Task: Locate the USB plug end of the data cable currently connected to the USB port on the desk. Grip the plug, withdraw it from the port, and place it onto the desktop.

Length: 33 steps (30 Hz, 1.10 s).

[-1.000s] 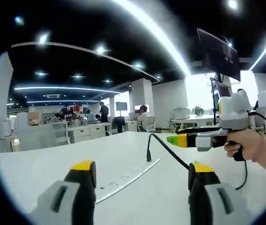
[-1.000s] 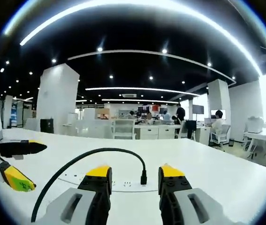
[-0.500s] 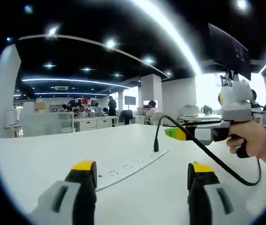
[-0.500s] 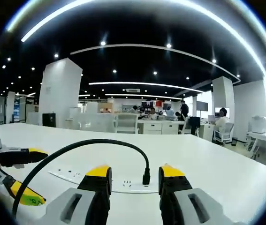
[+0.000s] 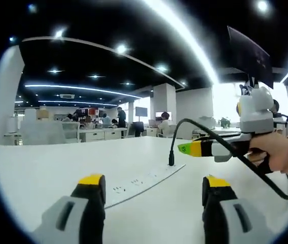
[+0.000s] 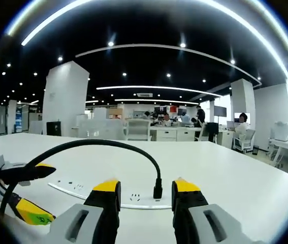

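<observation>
In the left gripper view, my left gripper [image 5: 154,190] rises from the bottom with its yellow-tipped jaws spread wide, holding nothing, above the white table [image 5: 42,168]. Beyond them a white power strip [image 5: 141,183] lies flat in the table surface. The USB plug [image 5: 171,158] stands upright in the strip's far end, and its black cable [image 5: 235,155] arches up and away to the right. The right gripper [image 5: 194,149] comes in from the right, held in a hand [image 5: 281,155], its yellow-and-green tip near the plug but apart from it.

In the right gripper view, my right gripper [image 6: 146,195] also has its jaws apart and empty. The plug [image 6: 157,190] sits between the tips, seated upright in the strip [image 6: 83,187]. The cable [image 6: 98,146] loops over to the left, toward the left gripper [image 6: 29,193] at the edge.
</observation>
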Each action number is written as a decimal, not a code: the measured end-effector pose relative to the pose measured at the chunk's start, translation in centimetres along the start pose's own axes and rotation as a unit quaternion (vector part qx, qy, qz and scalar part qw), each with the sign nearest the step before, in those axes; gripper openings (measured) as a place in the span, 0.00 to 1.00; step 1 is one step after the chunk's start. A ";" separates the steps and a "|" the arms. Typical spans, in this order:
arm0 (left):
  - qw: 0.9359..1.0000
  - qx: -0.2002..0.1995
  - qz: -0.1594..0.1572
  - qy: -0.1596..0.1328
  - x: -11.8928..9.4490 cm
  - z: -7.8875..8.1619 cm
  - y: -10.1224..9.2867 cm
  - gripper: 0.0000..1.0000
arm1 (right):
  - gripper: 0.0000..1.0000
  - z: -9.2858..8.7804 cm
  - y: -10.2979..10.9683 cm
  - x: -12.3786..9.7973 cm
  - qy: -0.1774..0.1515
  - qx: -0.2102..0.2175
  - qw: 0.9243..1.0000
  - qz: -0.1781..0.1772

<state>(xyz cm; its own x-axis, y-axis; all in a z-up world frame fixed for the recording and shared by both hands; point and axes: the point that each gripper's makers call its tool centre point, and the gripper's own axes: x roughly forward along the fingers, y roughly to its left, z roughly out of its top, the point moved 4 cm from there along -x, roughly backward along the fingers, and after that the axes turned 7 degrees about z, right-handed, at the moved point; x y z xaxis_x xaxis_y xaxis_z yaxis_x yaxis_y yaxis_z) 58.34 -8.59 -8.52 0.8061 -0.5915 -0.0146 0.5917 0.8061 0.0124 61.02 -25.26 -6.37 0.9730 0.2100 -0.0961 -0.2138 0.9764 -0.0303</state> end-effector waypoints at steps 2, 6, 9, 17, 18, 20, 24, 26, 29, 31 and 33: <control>1.000 0.004 0.001 0.002 0.3 -0.2 0.0 0.78 | 0.41 0.1 0.0 0.4 -0.004 0.002 1.000 -0.001; 1.000 0.025 0.000 0.013 0.7 -0.5 -0.5 0.77 | 0.41 0.6 0.1 1.5 -0.014 0.000 1.000 0.003; 1.000 0.016 0.001 0.002 1.0 -0.3 -0.3 0.77 | 0.41 0.7 0.0 2.1 -0.015 -0.007 1.000 -0.001; 1.000 0.024 0.007 -0.005 1.8 -0.2 0.0 0.77 | 0.41 0.3 -0.5 3.3 -0.012 -0.015 1.000 -0.012; 1.000 0.020 0.008 -0.008 1.9 -0.2 0.1 0.77 | 0.41 0.3 -0.7 3.4 -0.013 -0.015 1.000 -0.022; 1.000 0.019 0.011 -0.009 2.1 -0.2 0.2 0.77 | 0.41 0.1 -0.8 3.6 -0.015 -0.014 0.999 -0.024; 1.000 0.021 0.014 -0.011 2.4 -0.2 0.5 0.76 | 0.41 -0.4 -0.8 4.0 -0.009 -0.013 1.000 -0.023; 1.000 0.011 0.017 -0.012 2.8 -0.3 0.9 0.76 | 0.41 -0.6 -0.6 4.0 -0.007 -0.019 1.000 -0.018; 1.000 0.012 0.022 -0.011 3.0 -0.4 0.9 0.76 | 0.41 -0.6 -0.7 4.0 -0.010 -0.015 1.000 -0.018; 1.000 0.015 0.022 -0.008 3.1 -0.5 0.9 0.76 | 0.41 -0.6 -0.7 3.9 -0.010 -0.014 1.000 -0.018; 1.000 0.019 0.022 -0.006 3.1 -0.6 0.9 0.76 | 0.41 -0.5 -0.7 3.9 -0.011 -0.014 1.000 -0.017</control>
<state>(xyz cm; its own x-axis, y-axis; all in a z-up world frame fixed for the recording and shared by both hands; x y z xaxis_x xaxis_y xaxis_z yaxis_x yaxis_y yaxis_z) 61.37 -9.74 -9.12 0.8316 -0.5554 -0.0019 0.5548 0.8305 0.0499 64.94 -25.14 -7.27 0.9814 0.1776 -0.0734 -0.1821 0.9814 -0.0605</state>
